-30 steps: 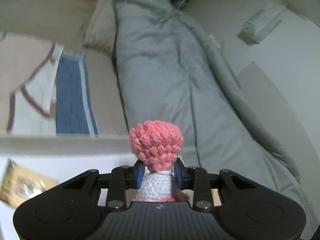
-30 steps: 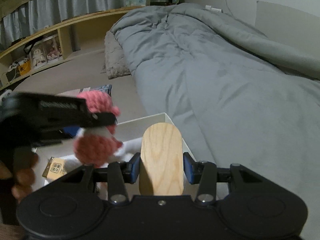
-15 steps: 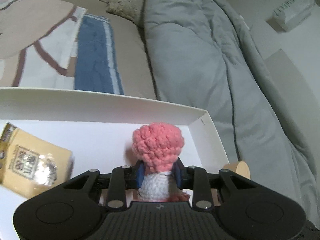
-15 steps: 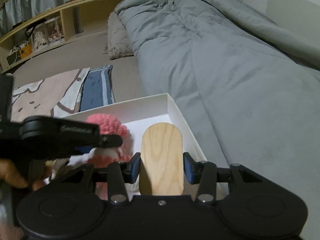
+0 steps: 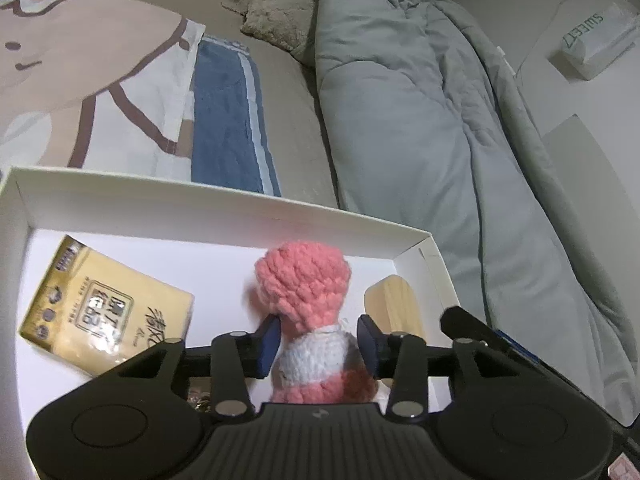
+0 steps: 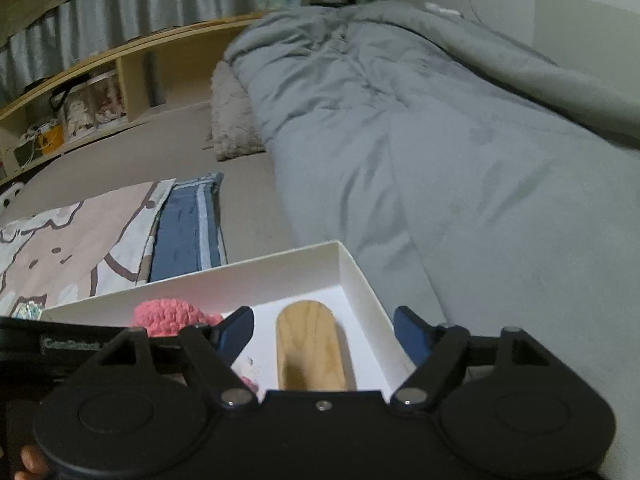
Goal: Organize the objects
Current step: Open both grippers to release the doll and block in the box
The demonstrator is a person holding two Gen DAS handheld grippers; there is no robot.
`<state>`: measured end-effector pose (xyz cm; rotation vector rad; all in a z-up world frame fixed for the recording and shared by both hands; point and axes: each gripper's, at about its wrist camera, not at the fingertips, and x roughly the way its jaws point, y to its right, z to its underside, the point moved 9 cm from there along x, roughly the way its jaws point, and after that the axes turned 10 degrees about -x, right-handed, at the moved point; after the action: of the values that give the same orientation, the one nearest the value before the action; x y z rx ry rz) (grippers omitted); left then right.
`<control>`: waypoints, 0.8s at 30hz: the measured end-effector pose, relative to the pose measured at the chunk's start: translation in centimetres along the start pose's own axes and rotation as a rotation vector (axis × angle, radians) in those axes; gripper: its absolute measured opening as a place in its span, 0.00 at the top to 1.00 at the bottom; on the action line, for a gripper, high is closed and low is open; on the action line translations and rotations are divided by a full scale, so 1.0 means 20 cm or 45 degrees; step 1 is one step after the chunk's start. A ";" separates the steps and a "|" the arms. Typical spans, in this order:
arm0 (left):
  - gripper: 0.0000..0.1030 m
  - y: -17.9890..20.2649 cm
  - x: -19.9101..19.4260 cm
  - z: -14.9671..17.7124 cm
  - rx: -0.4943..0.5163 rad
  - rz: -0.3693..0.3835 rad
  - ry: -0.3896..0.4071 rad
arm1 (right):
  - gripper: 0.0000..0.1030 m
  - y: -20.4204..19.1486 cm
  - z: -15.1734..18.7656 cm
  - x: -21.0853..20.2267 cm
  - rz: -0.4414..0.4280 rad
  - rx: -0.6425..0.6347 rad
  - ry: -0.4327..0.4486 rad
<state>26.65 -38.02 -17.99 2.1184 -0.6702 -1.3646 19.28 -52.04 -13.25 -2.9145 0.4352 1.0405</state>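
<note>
At the far left of my left wrist view a yellow plastic tissue packet lies flat on the floor of the shallow white cardboard box, which sits on the bed. Just right of it, my left claw has just been opening: its blue pads stand apart, with the pink-and-white crocheted yarn doll upright between them inside the box. The left pad sits right at the doll's neck, the right pad shows a gap, so I read no grip. Further right, the rounded light wooden block rests in the box's right end, near the side wall. Beyond the box, a blue striped cloth lies on the bed, and a grey quilted duvet fills the right side.

In my right wrist view, the right claw has also just been opening; its pads stand wide apart, clear of the wooden block lying on the box floor between them.
</note>
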 end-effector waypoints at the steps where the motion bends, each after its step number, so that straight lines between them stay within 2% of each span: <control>1: 0.50 0.00 -0.01 0.00 0.005 -0.003 0.003 | 0.25 0.02 0.00 0.00 0.009 0.020 -0.011; 4: 0.42 0.02 -0.04 -0.02 0.024 -0.002 0.018 | 0.25 0.05 0.02 -0.01 0.027 0.057 -0.038; 6: 0.41 0.03 -0.08 -0.02 0.046 -0.005 0.022 | 0.25 0.05 0.03 -0.03 0.030 0.062 -0.045; 24: 0.41 0.06 -0.43 0.03 0.216 -0.115 0.081 | 0.25 -0.08 0.02 -0.33 0.021 -0.006 -0.050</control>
<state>22.89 -33.35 -11.78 2.3412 -0.6936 -1.3220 14.67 -48.75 -9.63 -2.8942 0.4565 1.1000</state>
